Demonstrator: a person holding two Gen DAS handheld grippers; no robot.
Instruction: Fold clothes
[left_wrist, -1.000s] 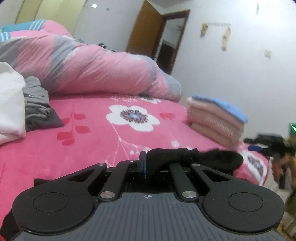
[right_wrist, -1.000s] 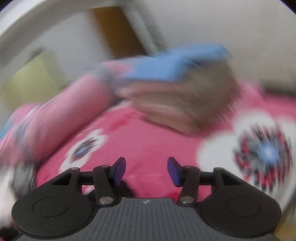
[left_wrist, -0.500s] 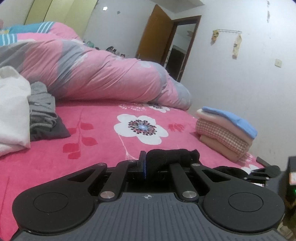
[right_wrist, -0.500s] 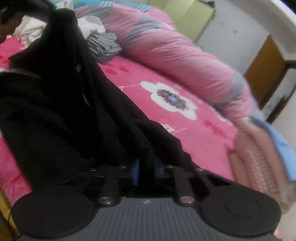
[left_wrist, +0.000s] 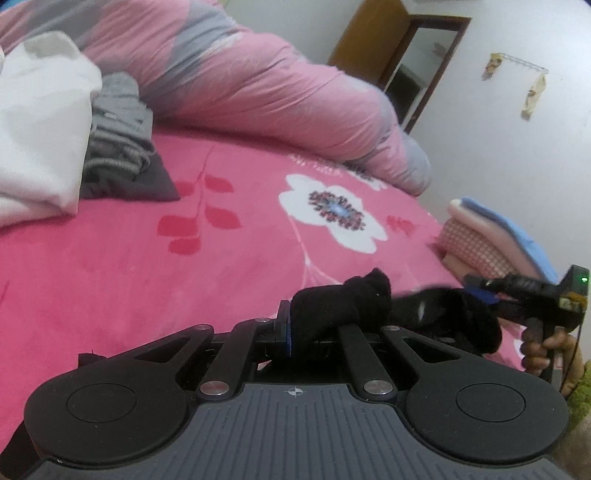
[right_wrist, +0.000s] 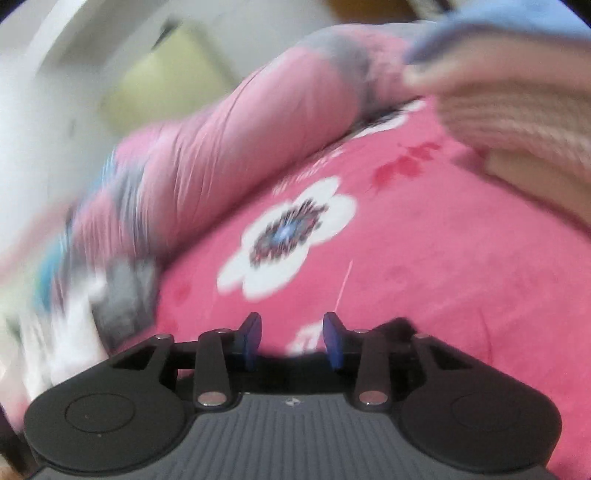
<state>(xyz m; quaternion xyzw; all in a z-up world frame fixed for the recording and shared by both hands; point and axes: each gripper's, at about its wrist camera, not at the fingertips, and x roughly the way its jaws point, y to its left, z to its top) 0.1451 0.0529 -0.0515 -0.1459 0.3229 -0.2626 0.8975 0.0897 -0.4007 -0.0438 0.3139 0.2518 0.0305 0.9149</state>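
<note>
Left gripper (left_wrist: 295, 332) is clamped on a bunched end of the black garment (left_wrist: 343, 306), whose long axis runs off to its right toward the right gripper (left_wrist: 480, 291). That one has just been opening its jaws; they stand apart with nothing between them, over the pink bedsheet (right_wrist: 424, 258), so it must grip again.
</note>
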